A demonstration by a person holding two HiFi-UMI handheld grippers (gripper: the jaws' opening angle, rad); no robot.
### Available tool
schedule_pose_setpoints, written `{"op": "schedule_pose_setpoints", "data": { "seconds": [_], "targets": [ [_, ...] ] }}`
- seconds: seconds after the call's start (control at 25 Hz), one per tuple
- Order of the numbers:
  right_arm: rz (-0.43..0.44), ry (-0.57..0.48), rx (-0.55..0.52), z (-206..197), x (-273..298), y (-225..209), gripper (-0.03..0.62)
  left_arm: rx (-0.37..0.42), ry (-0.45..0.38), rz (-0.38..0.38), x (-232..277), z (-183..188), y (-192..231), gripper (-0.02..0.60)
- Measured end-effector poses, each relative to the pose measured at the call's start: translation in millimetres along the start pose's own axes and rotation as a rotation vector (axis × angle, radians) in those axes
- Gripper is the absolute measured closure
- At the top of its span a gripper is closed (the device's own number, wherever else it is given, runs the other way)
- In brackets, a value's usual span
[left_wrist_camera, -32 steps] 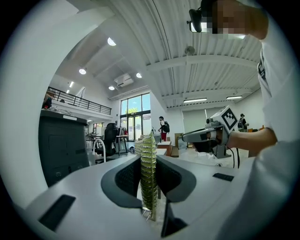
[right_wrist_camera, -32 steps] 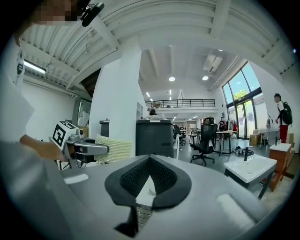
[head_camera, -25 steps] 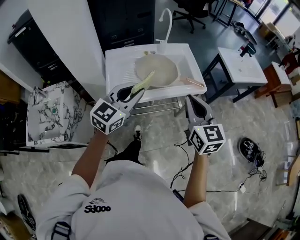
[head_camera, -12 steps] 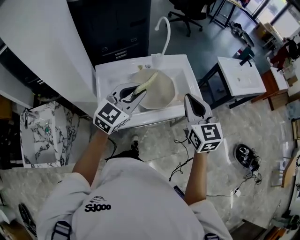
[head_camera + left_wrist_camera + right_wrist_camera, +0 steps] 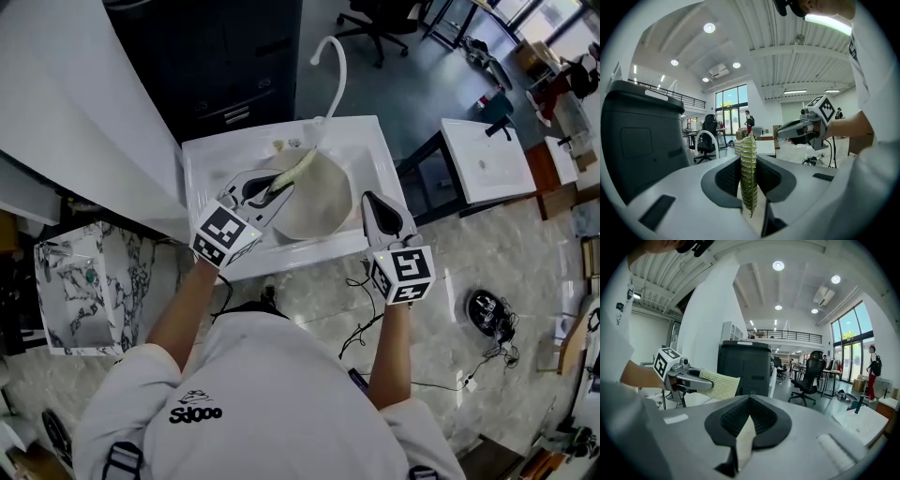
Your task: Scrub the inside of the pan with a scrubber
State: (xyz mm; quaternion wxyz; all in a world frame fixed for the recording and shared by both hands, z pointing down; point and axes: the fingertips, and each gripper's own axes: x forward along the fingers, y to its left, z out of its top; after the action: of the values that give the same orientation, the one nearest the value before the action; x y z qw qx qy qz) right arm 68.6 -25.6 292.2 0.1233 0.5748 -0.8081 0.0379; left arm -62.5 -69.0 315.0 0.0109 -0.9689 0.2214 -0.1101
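A round beige pan [image 5: 323, 202] lies in the white sink [image 5: 211, 159] below a curved faucet [image 5: 330, 56]. My left gripper [image 5: 279, 187] is shut on a yellow-green mesh scrubber [image 5: 298, 164], which sticks out over the pan's left part. In the left gripper view the scrubber [image 5: 748, 173] stands edge-on between the pads. My right gripper [image 5: 368, 199] hovers at the sink's front right rim, its jaws together with nothing in them. The right gripper view shows the left gripper [image 5: 701, 382] and the scrubber [image 5: 721, 385] off to the left.
A marble-patterned box [image 5: 75, 291] stands on the floor at the left. A second white stand [image 5: 487, 159] is at the right, a dark cabinet [image 5: 234, 66] behind the sink. Cables and a dark object [image 5: 492, 314] lie on the floor at the right.
The person has stepped up to the sink. Both grippers have moved forward; the scrubber went from the sink's front edge to over the pan, and the right gripper reached the front rim.
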Motion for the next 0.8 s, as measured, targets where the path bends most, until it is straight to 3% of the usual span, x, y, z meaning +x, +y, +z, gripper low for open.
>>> {"op": "schedule_pose_setpoints", "data": {
  "seconds": [0.44, 0.8],
  "targets": [
    [0.008, 0.036, 0.045, -19, 32, -28, 0.585, -0.039, 0.062, 0.004, 37, -25, 17, 0.515],
    [0.075, 0.063, 0.088, -36, 51, -57, 0.585, -0.156, 0.159, 0.168, 58, -63, 39, 0.515]
  ]
}}
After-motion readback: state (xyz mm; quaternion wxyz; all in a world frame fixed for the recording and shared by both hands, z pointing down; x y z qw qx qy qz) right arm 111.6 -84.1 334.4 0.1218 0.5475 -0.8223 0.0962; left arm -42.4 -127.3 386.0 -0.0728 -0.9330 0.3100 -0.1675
